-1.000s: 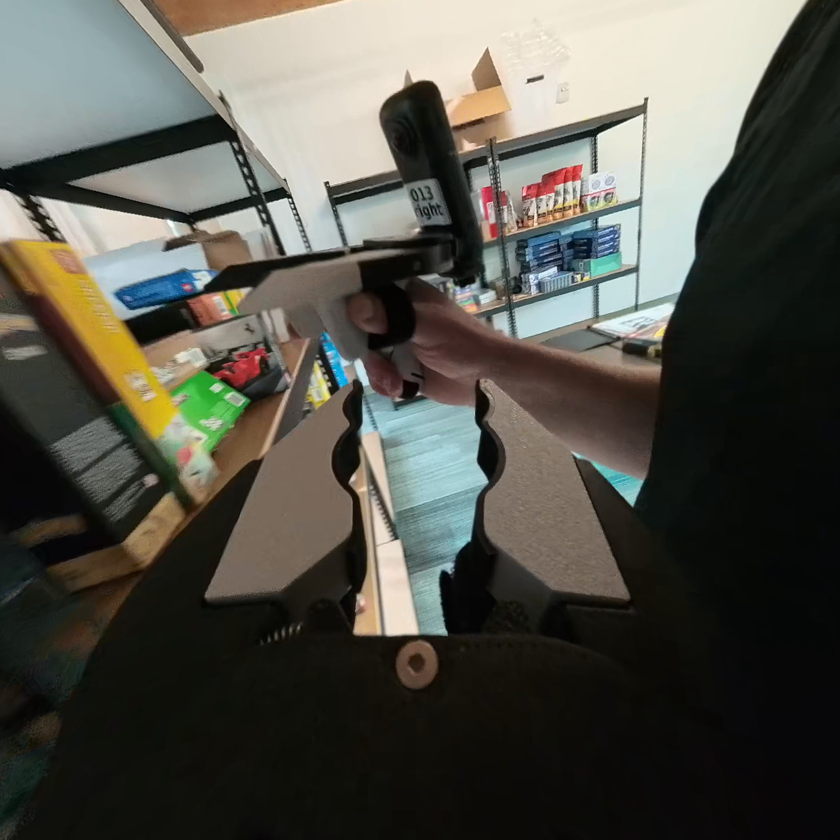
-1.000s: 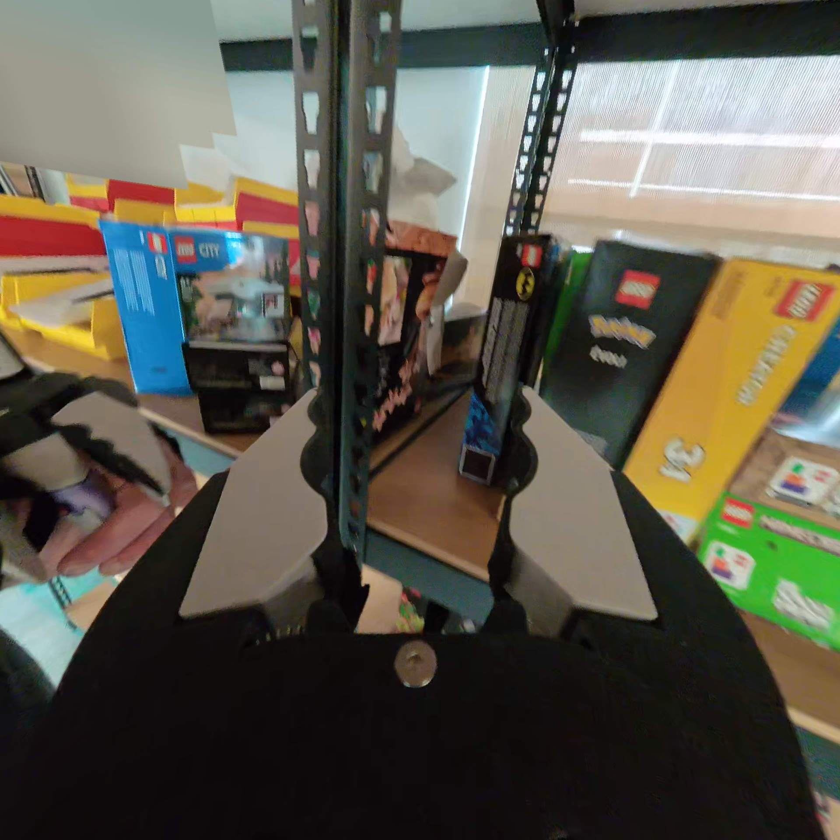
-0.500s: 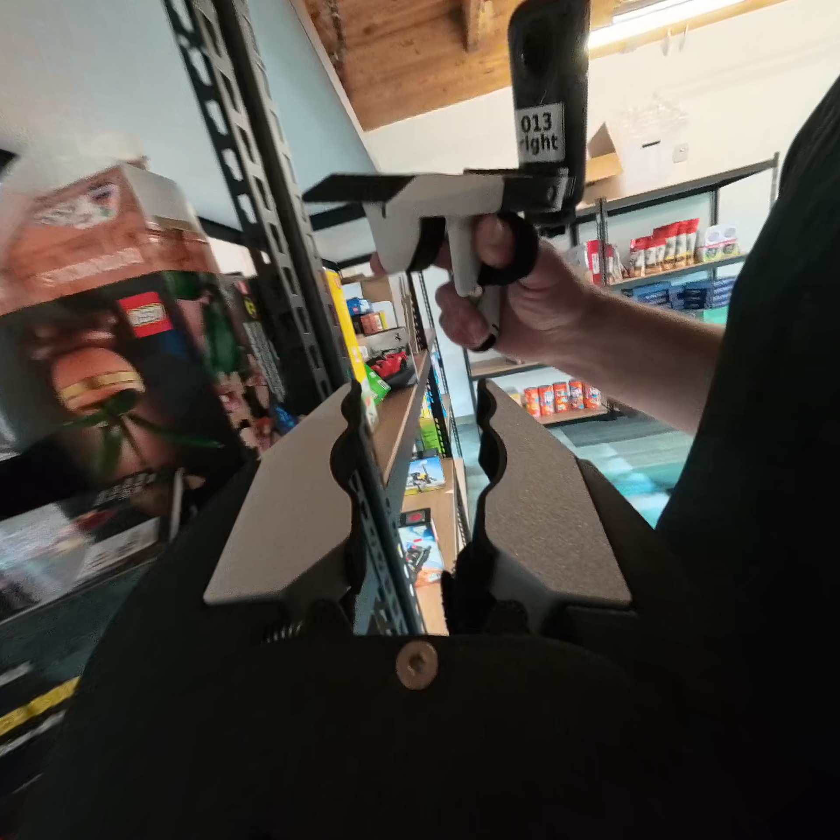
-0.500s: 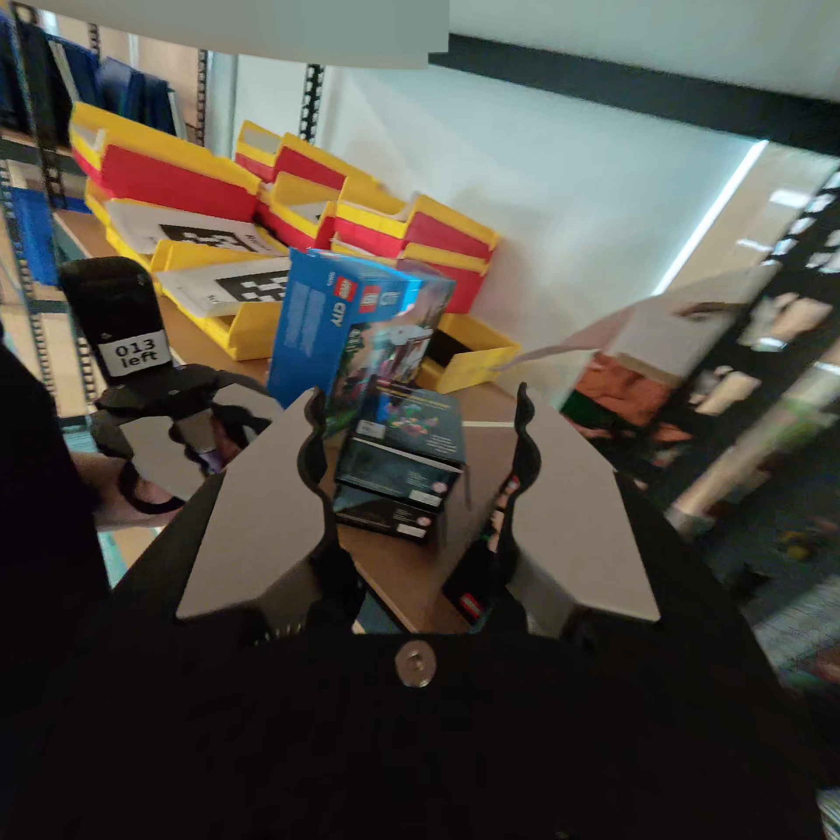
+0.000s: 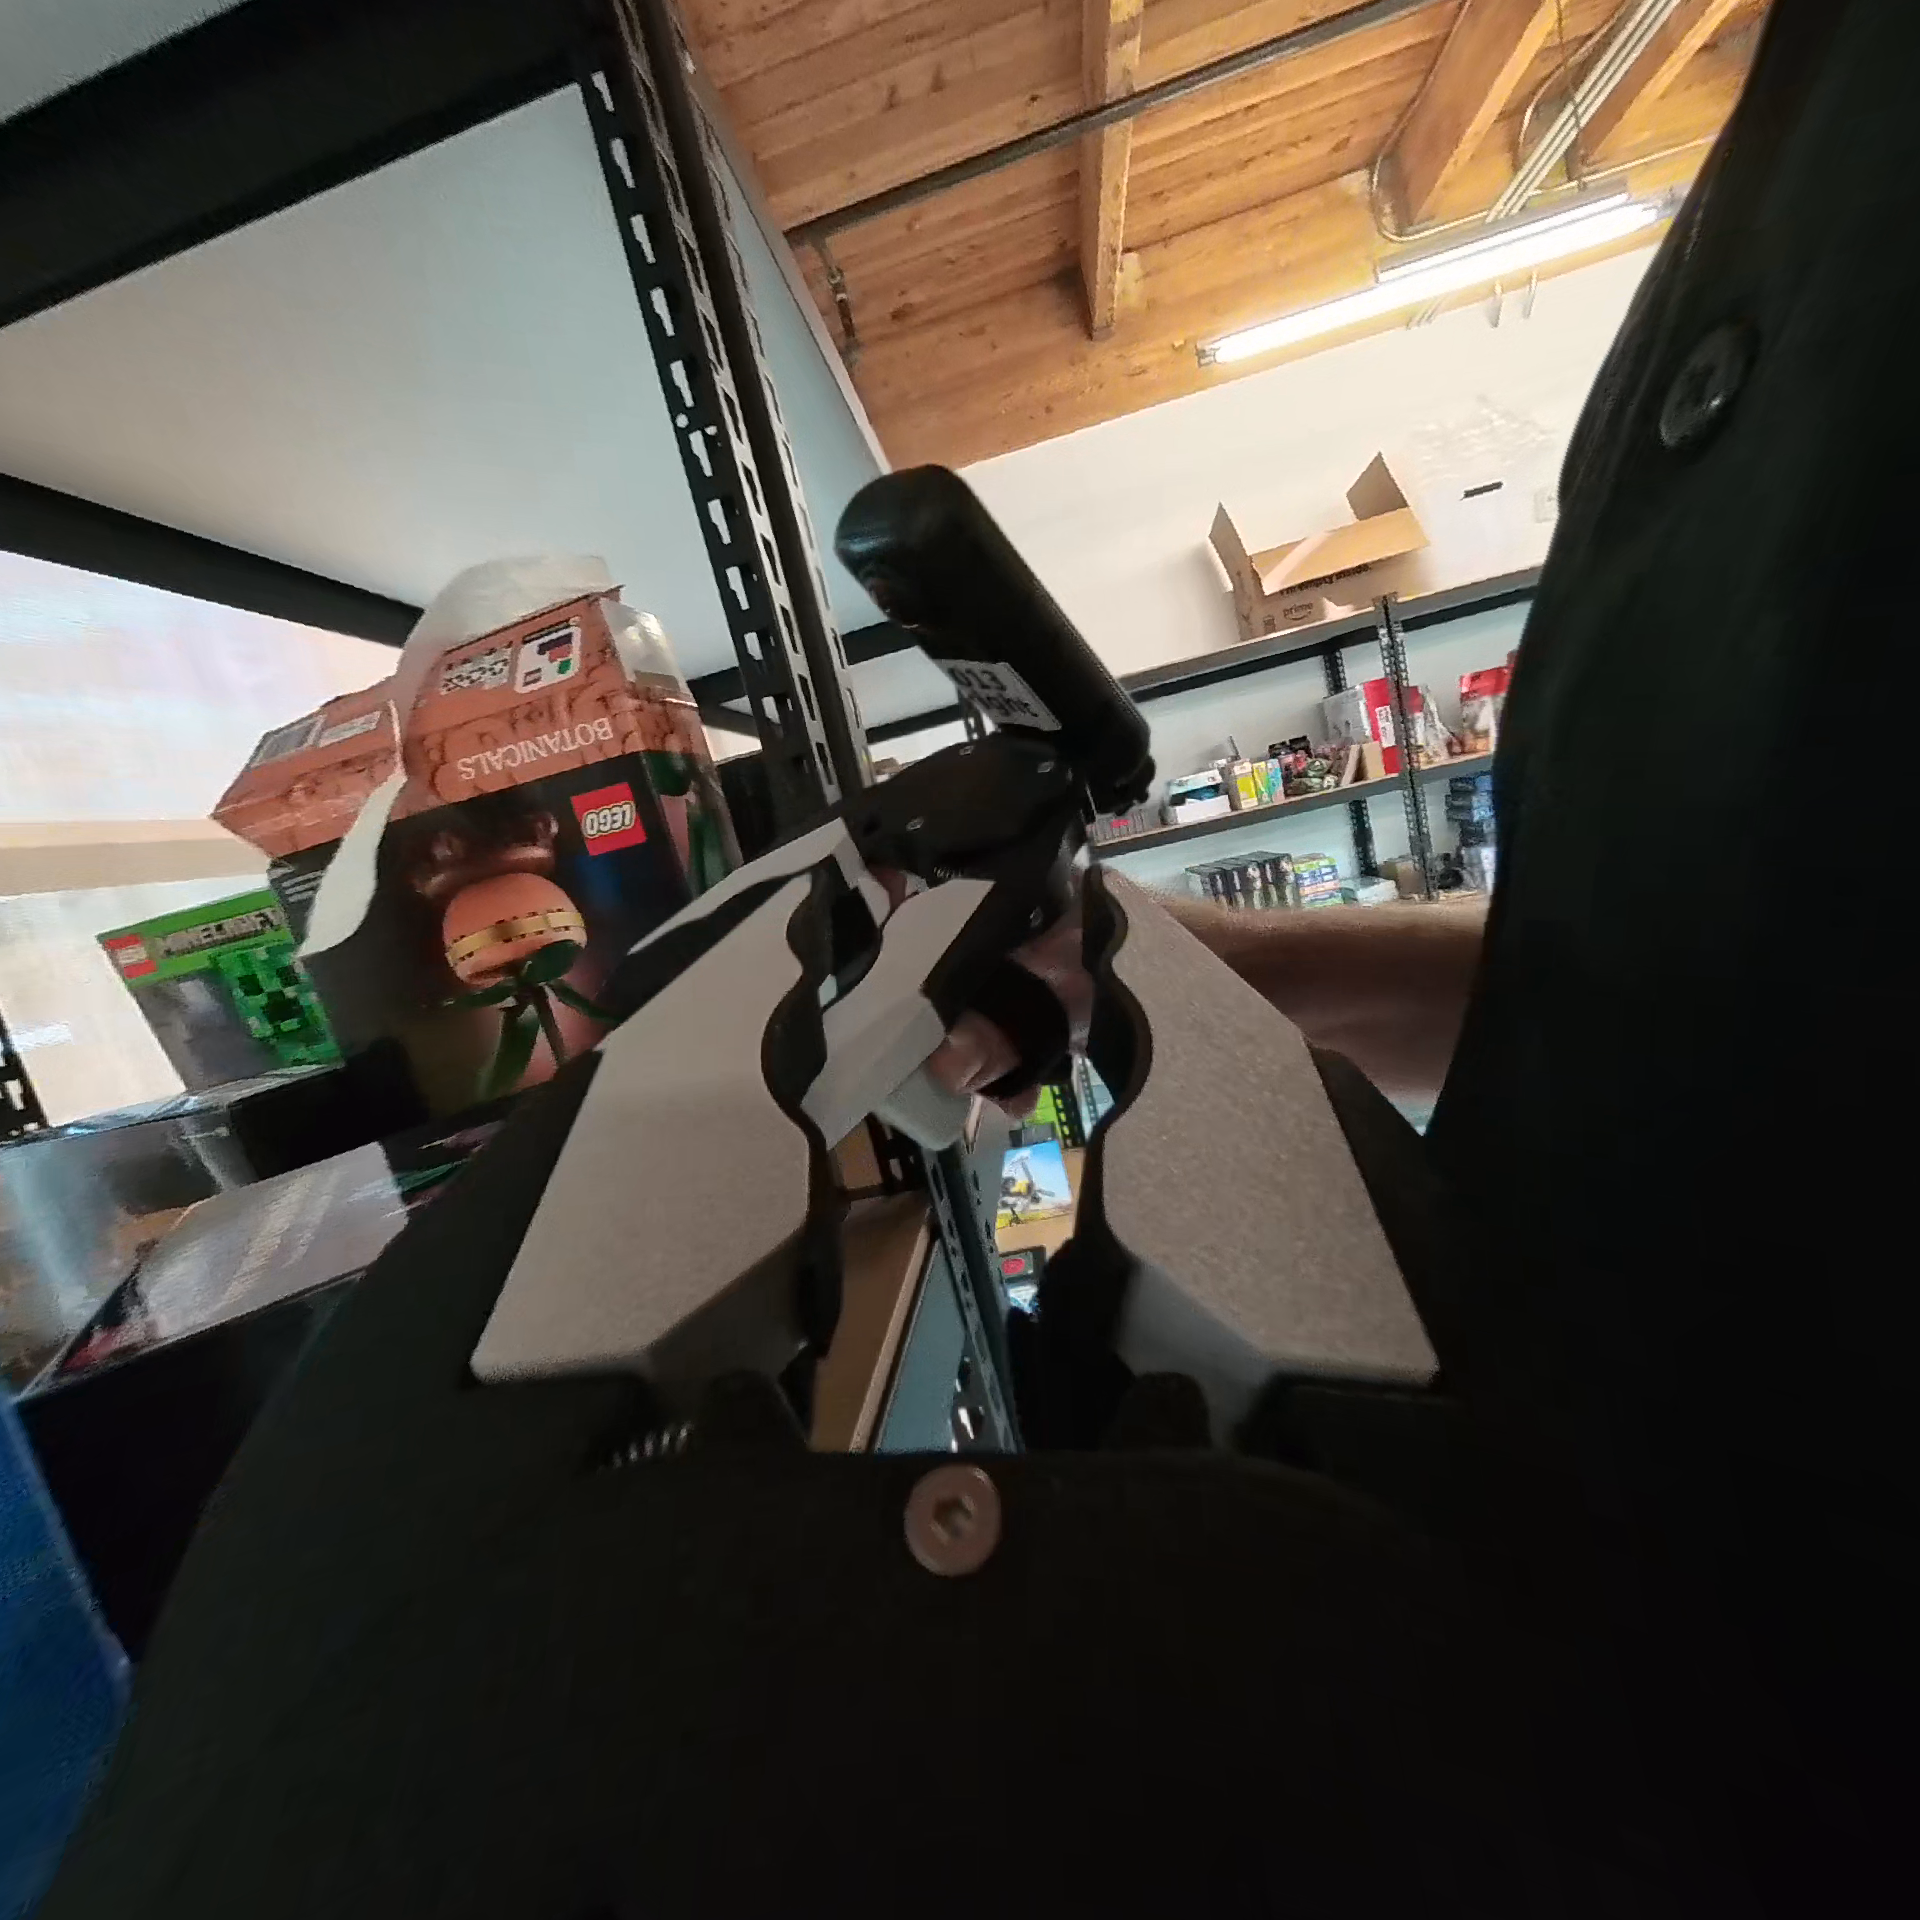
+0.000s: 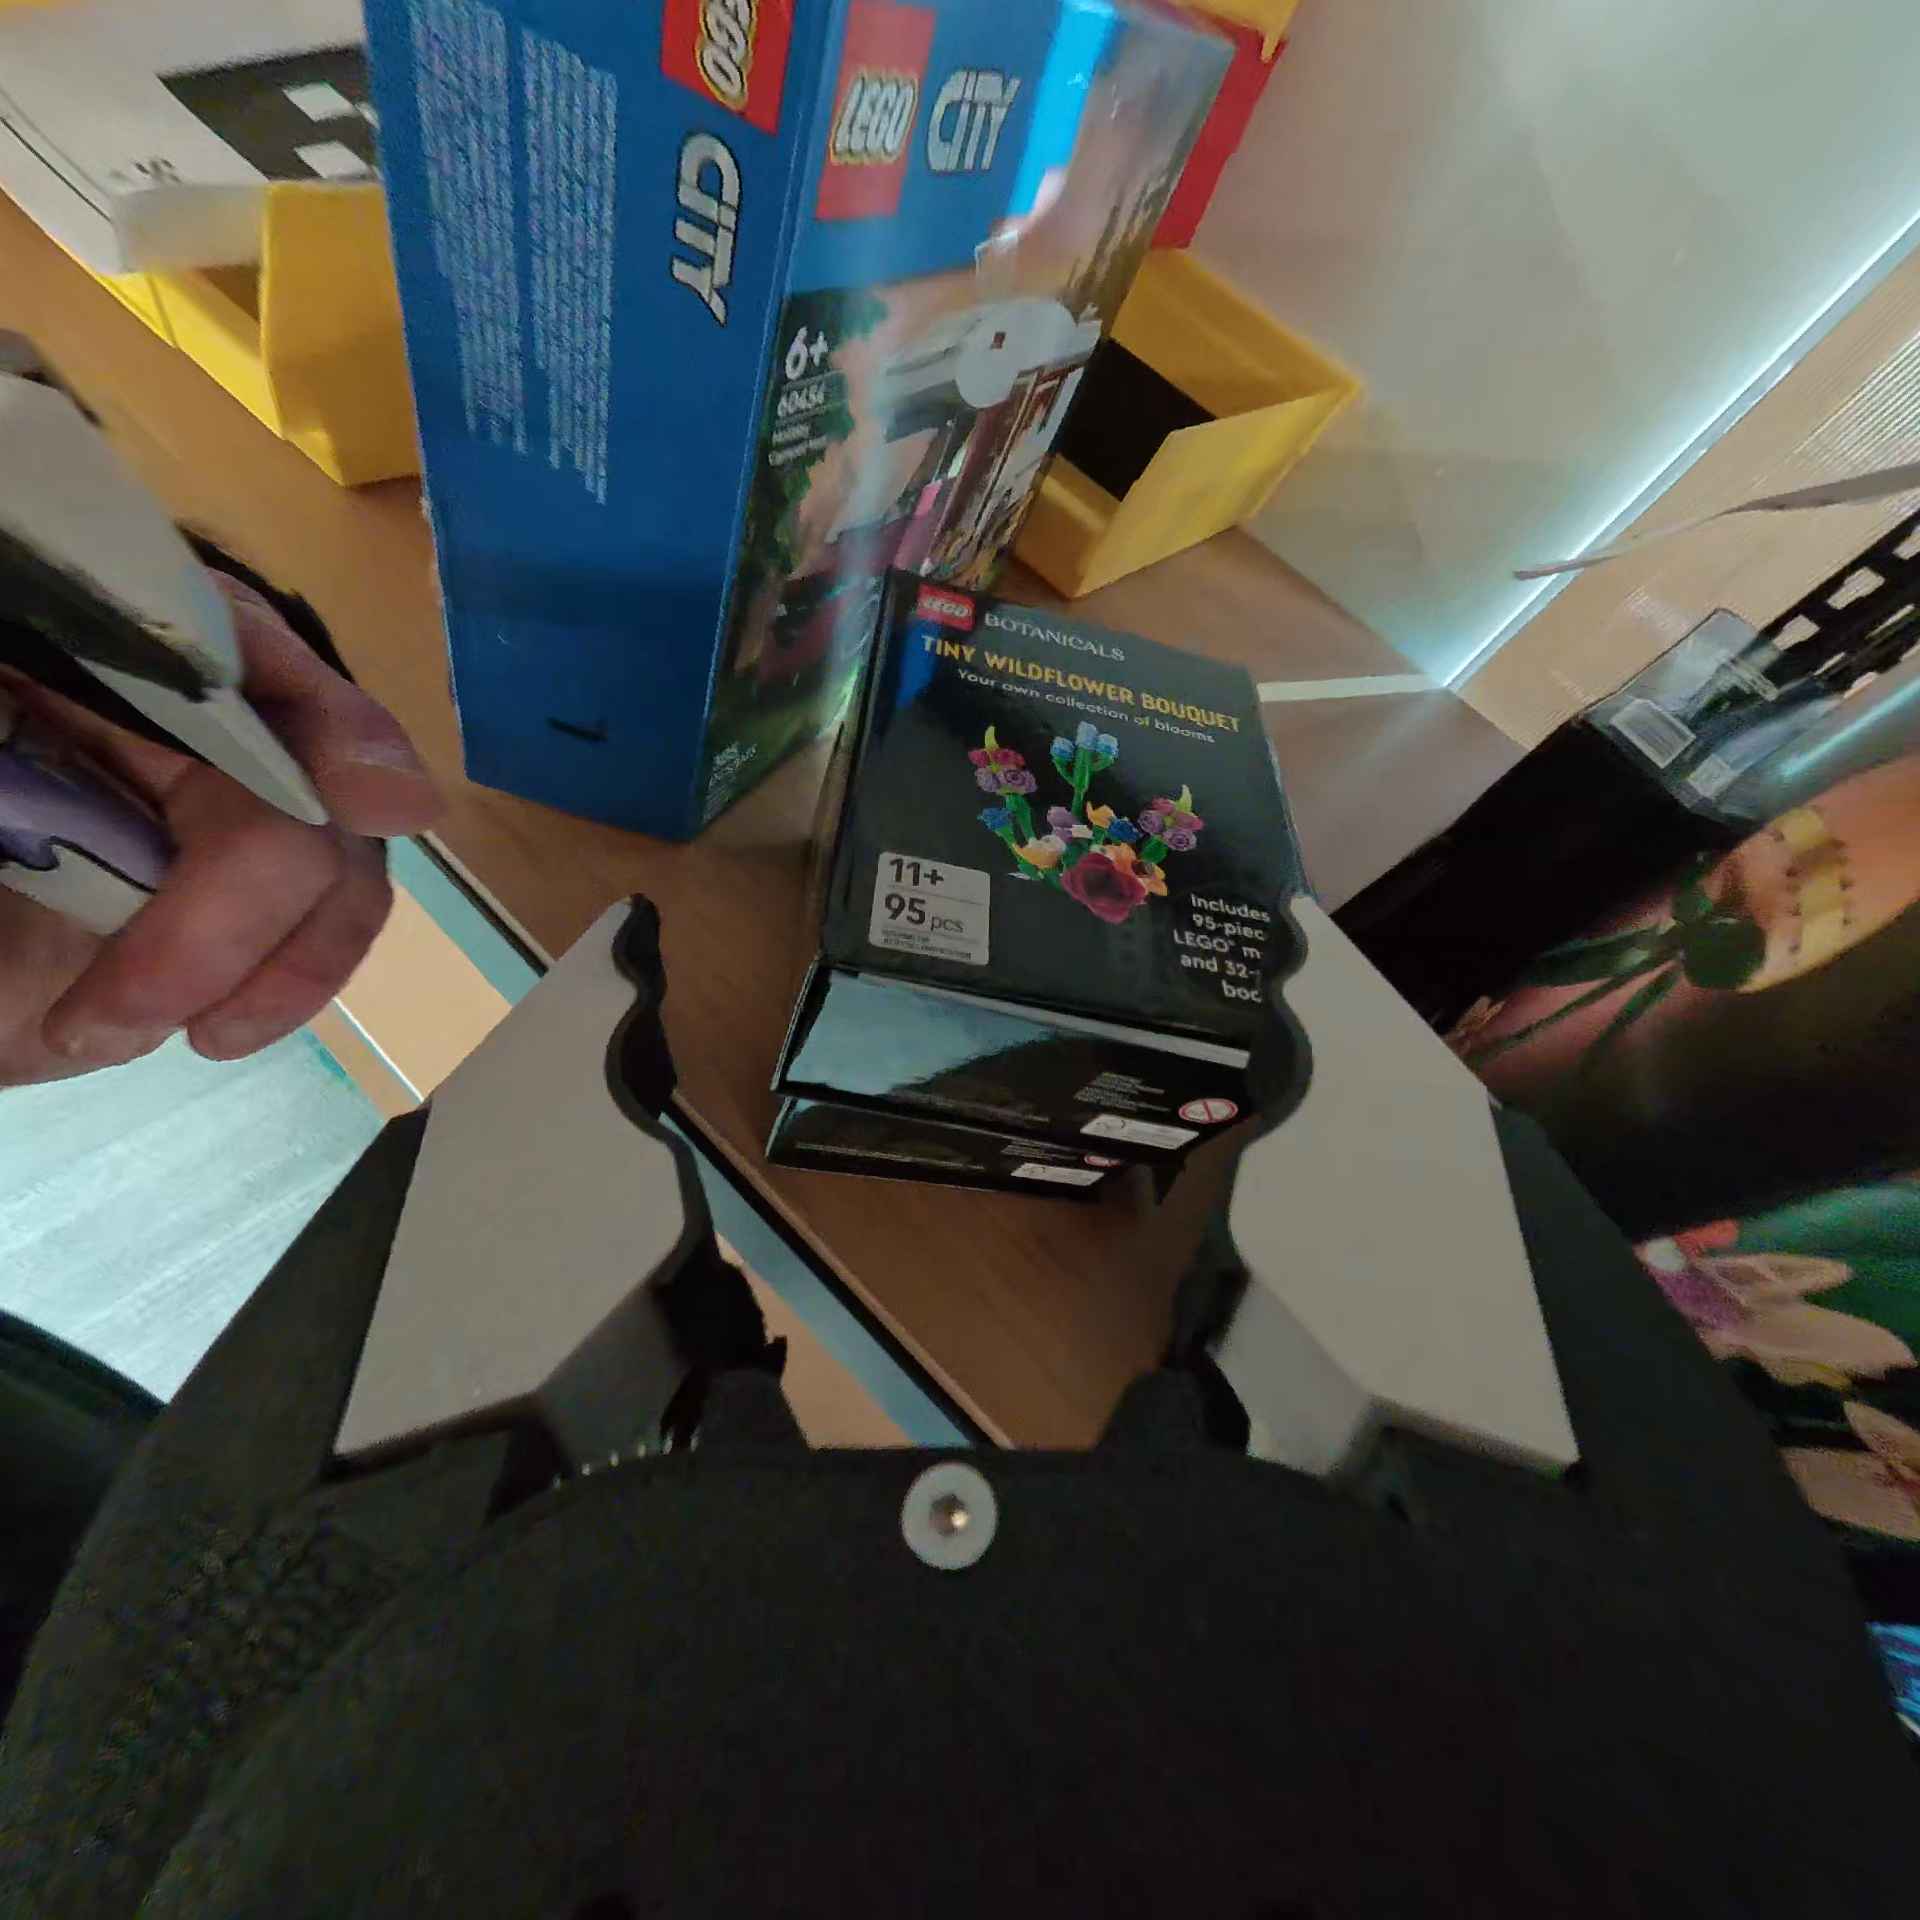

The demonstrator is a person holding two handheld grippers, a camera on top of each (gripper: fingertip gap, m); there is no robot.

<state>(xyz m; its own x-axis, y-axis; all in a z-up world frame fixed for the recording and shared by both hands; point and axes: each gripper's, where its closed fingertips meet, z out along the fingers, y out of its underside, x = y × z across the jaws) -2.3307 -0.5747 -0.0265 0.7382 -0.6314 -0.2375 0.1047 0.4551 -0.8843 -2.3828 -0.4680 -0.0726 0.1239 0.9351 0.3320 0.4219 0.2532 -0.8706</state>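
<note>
Fingers [image 6: 1351,1039] above wooden shelf [image 6: 644,935], timber ceiling [image 5: 1039,208]

I'm seeing a brown wooden shelf board [image 6: 644,862] carrying a tall blue cardboard toy box [image 6: 582,416]. Just right of that box, two small black flower-print boxes [image 6: 1049,831] lie stacked; behind it sit open yellow plastic bins [image 6: 1195,468].

Between the right gripper's [image 6: 961,997] grey fingers [image 6: 540,1122] lies a black box [image 6: 1049,831] printed with multicoloured flowers; beyond it stands a blue box [image 6: 582,416], with yellow bins [image 6: 1195,457] behind and a brown wooden shelf [image 6: 727,935] underneath.
</note>
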